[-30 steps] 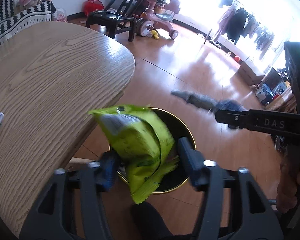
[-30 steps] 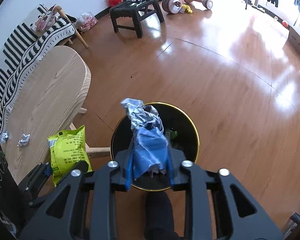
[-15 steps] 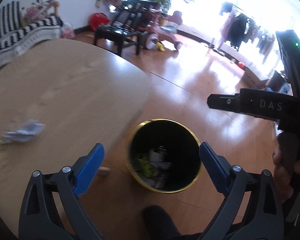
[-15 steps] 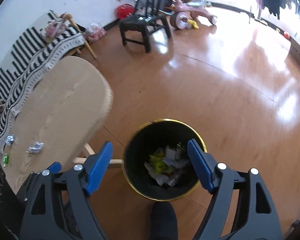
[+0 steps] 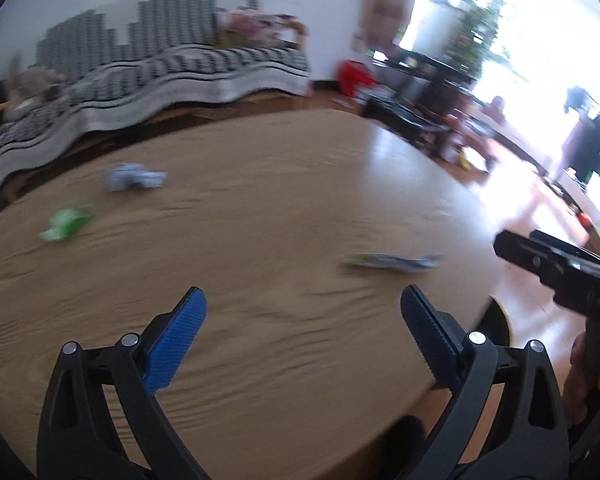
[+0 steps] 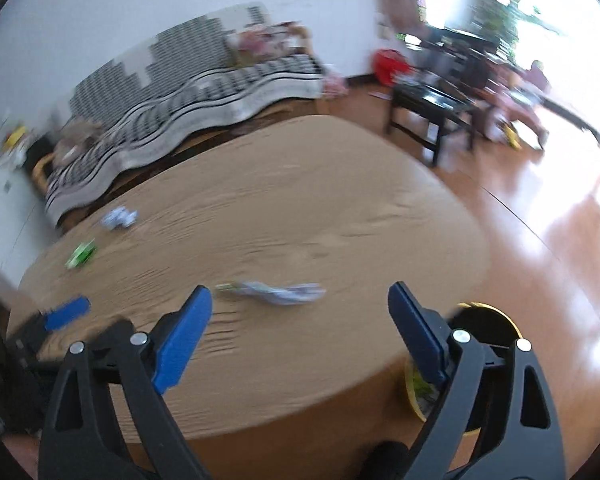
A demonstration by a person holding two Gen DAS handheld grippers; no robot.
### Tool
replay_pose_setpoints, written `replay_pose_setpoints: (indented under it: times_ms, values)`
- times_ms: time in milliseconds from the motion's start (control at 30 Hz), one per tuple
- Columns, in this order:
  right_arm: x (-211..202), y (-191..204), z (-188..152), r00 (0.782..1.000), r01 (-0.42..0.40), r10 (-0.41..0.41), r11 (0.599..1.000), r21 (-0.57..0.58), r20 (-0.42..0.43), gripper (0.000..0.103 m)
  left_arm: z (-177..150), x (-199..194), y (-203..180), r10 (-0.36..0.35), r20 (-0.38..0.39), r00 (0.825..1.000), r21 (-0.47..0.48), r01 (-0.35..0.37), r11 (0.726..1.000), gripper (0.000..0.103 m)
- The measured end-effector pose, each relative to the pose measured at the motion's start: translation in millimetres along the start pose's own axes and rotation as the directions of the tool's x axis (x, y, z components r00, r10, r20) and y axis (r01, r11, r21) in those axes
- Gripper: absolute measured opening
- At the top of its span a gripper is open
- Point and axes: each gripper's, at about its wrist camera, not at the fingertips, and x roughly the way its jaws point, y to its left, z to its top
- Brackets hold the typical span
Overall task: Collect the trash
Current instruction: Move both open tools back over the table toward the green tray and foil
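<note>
Three pieces of trash lie on the round wooden table (image 5: 280, 208): a flat blue-white wrapper (image 5: 388, 261), also in the right wrist view (image 6: 276, 291), a crumpled white-blue paper (image 5: 134, 176) (image 6: 118, 218) and a green scrap (image 5: 66, 224) (image 6: 82, 254) at the far left. My left gripper (image 5: 300, 336) is open and empty above the table's near part. My right gripper (image 6: 300, 328) is open and empty just short of the flat wrapper. The black bin with a gold rim (image 6: 496, 320) stands on the floor at the table's right edge, partly hidden by my right finger. Both views are motion-blurred.
A sofa with a striped black-and-white cover (image 5: 148, 80) runs behind the table. A black chair (image 6: 436, 108) and a pink ride-on toy (image 6: 520, 92) stand on the shiny wooden floor at the right. My right gripper's body (image 5: 560, 276) shows in the left wrist view.
Both grippers let their trash drop into the bin a second ago, the green bag and the blue wrapper. Now both have swung up and left from the bin to face the table.
</note>
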Motion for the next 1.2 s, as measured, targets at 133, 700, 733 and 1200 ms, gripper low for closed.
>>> replay_pose_setpoints:
  times_ms: [133,700,733,1200]
  values:
    - [17.6,67.4,1.4,0.998,-0.069,0.068,0.995,-0.076,-0.015,0.087,-8.8,-27.7,67.9,0.094,0.014,0.995,-0.060,-0.093,0.994,0.096]
    - [78.5,226.5,-24.3,0.975,-0.210,0.188,0.953,-0.218,-0.118,0.087,-48.9,-73.6,221.4,0.277,-0.028,0.961,-0.236,-0.275,0.932,0.096]
    - [80.3,229.2,-24.7,0.975,-0.213,0.191,0.951,-0.222,-0.118,0.087,-49.6,-73.4,222.8,0.280,-0.031,0.959,-0.235,-0.279,0.931,0.096]
    - [97.2,228.6,-20.8,0.975,-0.206,0.180,0.953,-0.222,-0.132,0.087,-45.9,-64.1,237.6,0.274,-0.042,0.961,-0.249,-0.276,0.928,0.096]
